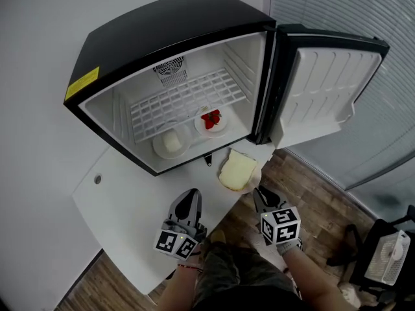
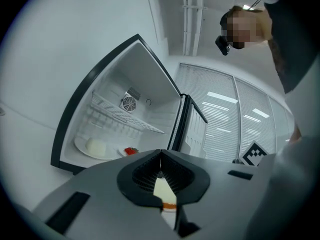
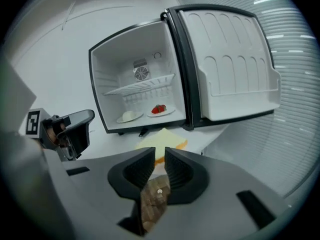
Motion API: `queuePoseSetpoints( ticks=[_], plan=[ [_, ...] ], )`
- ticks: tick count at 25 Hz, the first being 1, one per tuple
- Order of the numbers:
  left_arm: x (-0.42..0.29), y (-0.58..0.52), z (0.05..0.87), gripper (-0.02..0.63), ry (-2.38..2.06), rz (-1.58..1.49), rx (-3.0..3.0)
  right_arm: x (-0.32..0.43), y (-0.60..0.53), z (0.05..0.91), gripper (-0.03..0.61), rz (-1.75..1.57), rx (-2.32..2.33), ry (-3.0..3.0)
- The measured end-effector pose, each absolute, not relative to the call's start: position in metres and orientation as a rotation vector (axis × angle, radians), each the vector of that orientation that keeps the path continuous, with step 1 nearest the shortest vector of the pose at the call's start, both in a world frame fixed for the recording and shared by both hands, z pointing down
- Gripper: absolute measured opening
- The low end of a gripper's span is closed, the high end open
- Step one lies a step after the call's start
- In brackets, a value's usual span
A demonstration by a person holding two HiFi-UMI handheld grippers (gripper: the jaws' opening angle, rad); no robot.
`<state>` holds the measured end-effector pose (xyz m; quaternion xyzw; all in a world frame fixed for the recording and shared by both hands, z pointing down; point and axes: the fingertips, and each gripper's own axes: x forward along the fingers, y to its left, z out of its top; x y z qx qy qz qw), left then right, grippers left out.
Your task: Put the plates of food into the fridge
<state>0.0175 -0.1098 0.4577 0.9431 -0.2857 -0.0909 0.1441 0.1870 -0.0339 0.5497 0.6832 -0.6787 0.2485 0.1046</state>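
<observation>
A slice of bread on a white plate (image 1: 238, 171) sits at the table's front edge, just before the open fridge (image 1: 162, 37). On the fridge floor rest a plate with a white bun (image 1: 171, 142) and a plate of strawberries (image 1: 211, 119). My right gripper (image 1: 259, 192) is just short of the bread plate's near rim, jaws a narrow gap apart with nothing between them; the bread (image 3: 162, 141) shows just beyond its tips. My left gripper (image 1: 192, 194) hovers over the table left of the plate, shut and empty.
The fridge door (image 1: 324, 89) stands swung open to the right. A wire shelf (image 1: 188, 96) crosses the fridge above the two plates. The white table (image 1: 123, 199) ends close to my body, with wood floor (image 1: 324, 199) and a small fan (image 1: 389, 258) at the right.
</observation>
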Motion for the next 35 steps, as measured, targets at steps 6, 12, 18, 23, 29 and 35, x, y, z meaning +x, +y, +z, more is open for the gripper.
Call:
queuePoseSetpoints(
  ticks=[6, 12, 18, 23, 29, 35],
  plan=[
    [0.037, -0.104, 0.474, 0.009, -0.807, -0.216, 2.754, 0.210, -0.044, 0.585, 0.118, 1.026, 2.079, -1.949],
    [0.046, -0.105, 0.486, 0.008, -0.800, -0.201, 2.754, 0.230, -0.058, 0.613, 0.130, 1.338, 2.187, -1.871],
    [0.044, -0.111, 0.488, 0.009, -0.827, -0.219, 2.742, 0.230, -0.071, 0.630, 0.130, 1.640, 2.197, -1.844],
    [0.041, -0.112, 0.489, 0.008, -0.849, -0.219, 2.726, 0.226, -0.077, 0.638, 0.129, 1.799, 2.187, -1.845],
    [0.033, -0.115, 0.490, 0.009, -0.877, -0.209, 2.716, 0.225, -0.077, 0.637, 0.064, 2.020, 2.187, -1.902],
    [0.033, -0.119, 0.489, 0.009, -0.881, -0.213, 2.710, 0.225, -0.074, 0.629, 0.021, 2.208, 2.201, -1.927]
  ],
)
